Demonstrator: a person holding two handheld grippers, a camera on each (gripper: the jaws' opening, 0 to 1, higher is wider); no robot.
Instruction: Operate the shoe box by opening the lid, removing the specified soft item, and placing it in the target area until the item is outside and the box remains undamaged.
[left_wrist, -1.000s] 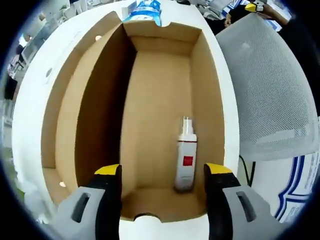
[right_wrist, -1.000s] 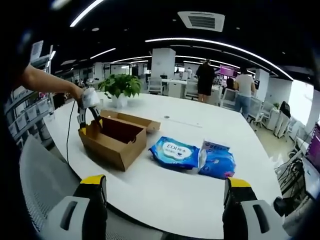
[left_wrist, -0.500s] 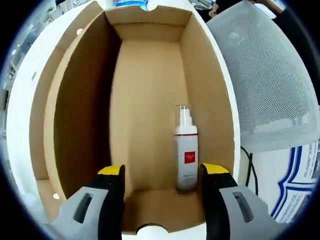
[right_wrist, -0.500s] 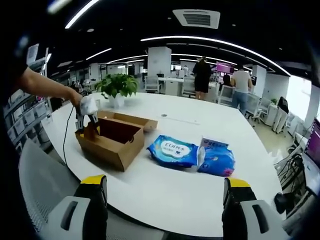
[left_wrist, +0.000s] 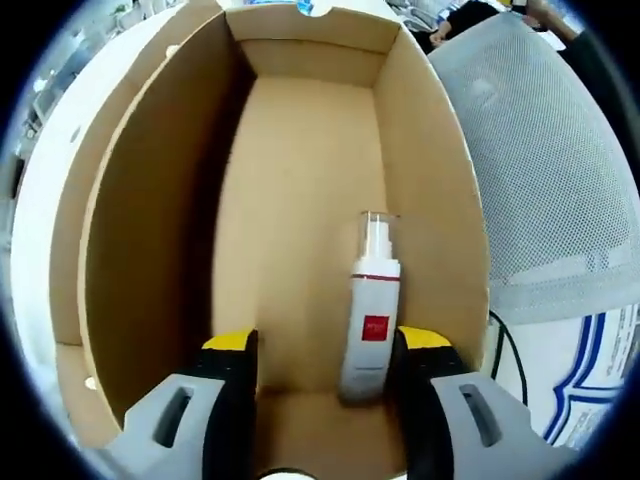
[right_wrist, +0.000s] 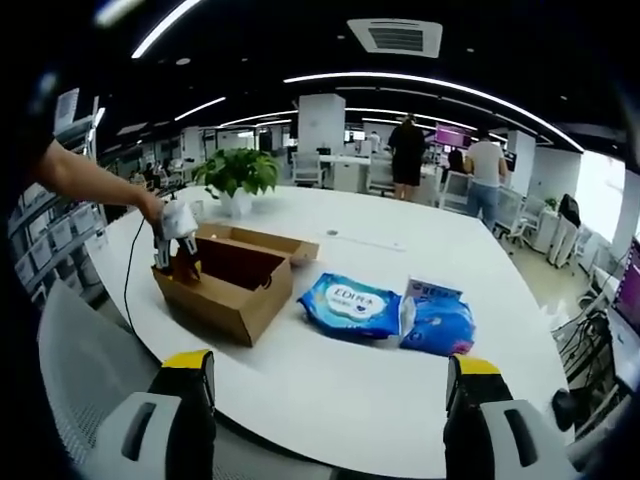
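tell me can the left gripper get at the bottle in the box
Probably yes. The box is open, the left gripper is open inside it, and the bottle lies just ahead, nearer the right jaw, with nothing between.

a white table is seen carrying two blue soft packs lying side by side and a potted plant at its far edge. a grey mesh chair is positioned beside the table.
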